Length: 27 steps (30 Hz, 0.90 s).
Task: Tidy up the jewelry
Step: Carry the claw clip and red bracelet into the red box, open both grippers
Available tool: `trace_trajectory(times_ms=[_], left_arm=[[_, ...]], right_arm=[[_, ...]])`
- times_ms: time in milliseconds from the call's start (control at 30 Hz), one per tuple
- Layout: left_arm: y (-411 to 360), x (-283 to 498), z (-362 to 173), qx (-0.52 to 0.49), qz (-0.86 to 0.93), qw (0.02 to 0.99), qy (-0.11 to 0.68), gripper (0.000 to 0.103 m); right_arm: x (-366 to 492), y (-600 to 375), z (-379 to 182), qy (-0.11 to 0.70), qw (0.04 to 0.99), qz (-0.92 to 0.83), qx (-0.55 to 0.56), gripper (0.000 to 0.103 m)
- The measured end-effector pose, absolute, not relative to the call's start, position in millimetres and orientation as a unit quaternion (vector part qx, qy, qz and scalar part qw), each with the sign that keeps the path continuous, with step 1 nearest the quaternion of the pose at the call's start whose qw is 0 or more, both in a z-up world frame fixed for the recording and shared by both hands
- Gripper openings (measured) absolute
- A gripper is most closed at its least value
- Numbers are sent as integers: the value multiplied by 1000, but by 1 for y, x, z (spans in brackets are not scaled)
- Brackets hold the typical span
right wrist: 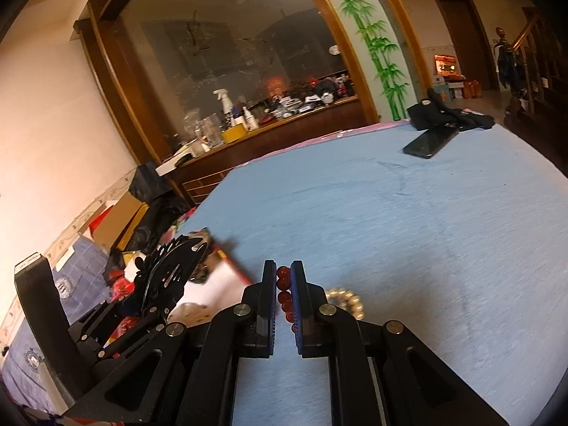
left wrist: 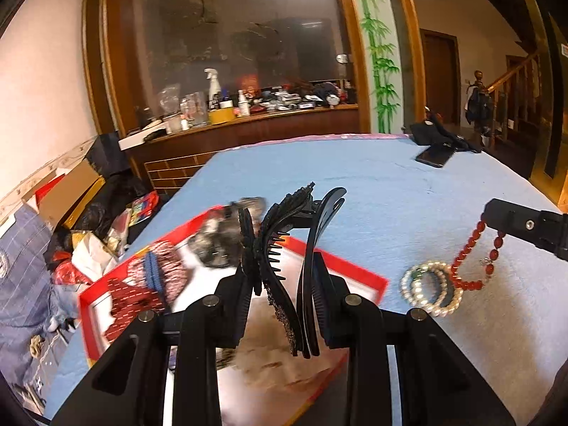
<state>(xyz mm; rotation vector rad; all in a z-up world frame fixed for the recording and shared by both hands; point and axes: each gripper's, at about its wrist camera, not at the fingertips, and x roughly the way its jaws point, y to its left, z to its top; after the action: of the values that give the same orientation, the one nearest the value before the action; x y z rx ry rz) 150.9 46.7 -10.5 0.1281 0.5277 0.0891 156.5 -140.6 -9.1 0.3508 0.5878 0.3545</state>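
A: What is the left gripper (left wrist: 284, 284) holding?

B: It is squeezed on black hair clips (left wrist: 284, 245). One has teeth like a comb and little sparkly bits. They stick up between the two fingers, over the red-edged box (left wrist: 358, 269).

A: What is in the box?

B: A red and white cloth hair tie (left wrist: 156, 277) lies at about 9 o'clock from the clips. A blurry grey furry thing (left wrist: 216, 245) is at about 10 o'clock. I cannot tell what that one is.

A: And the right gripper (right wrist: 284, 291)?

B: It is pinched on a red bead bracelet (left wrist: 468, 262). In the right wrist view the red beads sit tight between the two blue pads (right wrist: 297, 305). In the left wrist view the bracelet hangs down in a loop from the black fingers, at about 3 o'clock from the clips.

A: What is under it?

B: A pearl bracelet (left wrist: 431, 289) lies on the blue tablecloth (left wrist: 372, 184). The bottom of the red loop looks like it touches the pearls, just to the right of the box.

A: Anything far away?

B: A black phone (right wrist: 429, 140) lies near the far edge, at about 1 o'clock, next to some black cloth (right wrist: 451, 113).
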Motion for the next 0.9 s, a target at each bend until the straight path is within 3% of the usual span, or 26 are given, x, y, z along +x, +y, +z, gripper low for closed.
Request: trace_trajectory(times_ms=[533,900], left_arm=[[163,125,-16,-20,116,951,285,30],[187,138,-36,-47,123,938,319,30]], right_arm=[[145,-45,10,300,912,255,119,9],[174,16,-7,331,893,285,111,9]])
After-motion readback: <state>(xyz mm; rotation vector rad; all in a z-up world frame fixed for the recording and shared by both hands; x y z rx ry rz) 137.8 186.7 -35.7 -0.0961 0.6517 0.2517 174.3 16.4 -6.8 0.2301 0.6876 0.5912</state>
